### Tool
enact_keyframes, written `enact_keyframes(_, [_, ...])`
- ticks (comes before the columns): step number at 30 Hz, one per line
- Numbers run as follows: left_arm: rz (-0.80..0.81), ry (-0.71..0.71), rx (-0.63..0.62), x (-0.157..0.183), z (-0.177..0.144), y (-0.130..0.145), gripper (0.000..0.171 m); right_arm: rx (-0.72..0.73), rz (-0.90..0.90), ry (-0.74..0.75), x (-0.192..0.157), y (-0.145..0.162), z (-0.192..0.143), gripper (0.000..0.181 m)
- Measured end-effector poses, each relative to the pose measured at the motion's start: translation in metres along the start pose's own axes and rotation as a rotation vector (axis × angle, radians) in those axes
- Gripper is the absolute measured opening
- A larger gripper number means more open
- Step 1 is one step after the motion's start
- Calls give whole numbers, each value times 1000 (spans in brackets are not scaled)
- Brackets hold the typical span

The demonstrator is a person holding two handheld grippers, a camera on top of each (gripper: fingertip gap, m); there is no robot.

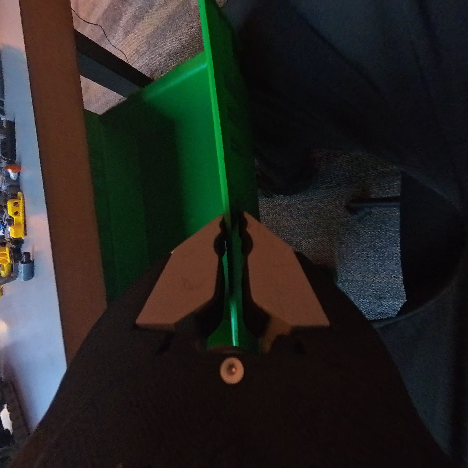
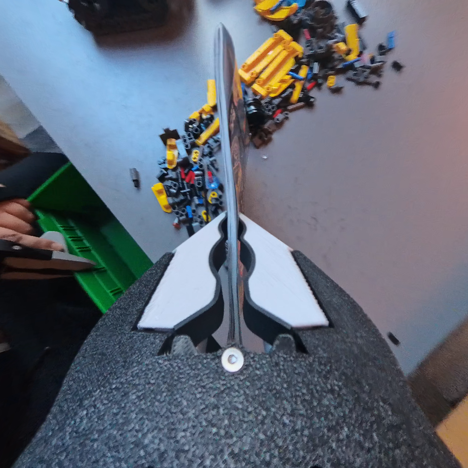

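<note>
My left gripper (image 1: 231,220) is shut on the rim of a green plastic bin (image 1: 177,121), which hangs beside the brown table edge (image 1: 58,152) below the tabletop. The bin also shows in the right wrist view (image 2: 83,228), at the left, with the left gripper (image 2: 73,255) and a person's hand (image 2: 15,222) on it. My right gripper (image 2: 231,222) is shut on a thin glossy booklet (image 2: 228,126), seen edge-on and standing above the grey tabletop (image 2: 354,202). A heap of yellow, black, grey, red and blue building-toy pieces (image 2: 192,177) lies just behind the booklet.
More toy pieces (image 2: 291,63) spread toward the far right of the table, and a few loose ones (image 2: 135,177) lie apart. Patterned carpet (image 1: 354,253) and dark furniture (image 1: 354,76) are beneath the bin. A cardboard box corner (image 2: 453,428) sits at lower right. About 30 centimeters separates my left fingertips from my right.
</note>
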State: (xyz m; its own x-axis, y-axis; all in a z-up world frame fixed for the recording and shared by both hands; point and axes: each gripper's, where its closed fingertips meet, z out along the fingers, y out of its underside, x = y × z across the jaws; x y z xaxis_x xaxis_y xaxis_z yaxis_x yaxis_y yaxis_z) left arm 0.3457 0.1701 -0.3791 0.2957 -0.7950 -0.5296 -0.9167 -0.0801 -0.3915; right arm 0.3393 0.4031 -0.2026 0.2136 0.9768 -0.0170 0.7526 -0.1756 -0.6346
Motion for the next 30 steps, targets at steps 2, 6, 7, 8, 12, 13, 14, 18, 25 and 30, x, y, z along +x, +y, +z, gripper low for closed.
enact_keyframes(2, [3,5,1,0,0,0,6,-10,8,63,8,9,-10,0])
enact_keyframes(6, [12,16,7,4,2,-1,6,-58,2,224,33,38,-26,0])
enact_keyframes(7, [14,21,7,5,2,-2,6,-71,-1,253,37,43,-29,0])
enact_keyframes(8, [12,23,4,7,3,-2,6,-85,5,262,38,48,-30,0])
enact_keyframes(12, [0,27,9,9,2,-2,8,-161,2,207,22,54,-21,0])
enact_keyframes(13, [2,25,9,9,1,-1,8,-182,-4,196,18,52,-19,0])
enact_keyframes(14, [3,23,9,10,0,0,8,-201,-8,192,16,50,-17,0])
enact_keyframes(18, [8,10,12,10,-5,-1,7,-242,-32,246,29,43,-18,0])
enact_keyframes(25, [8,8,24,9,-9,-3,7,-208,132,140,60,51,-29,0])
enact_keyframes(30, [6,12,39,10,-12,-6,7,-333,98,92,80,72,-22,19])
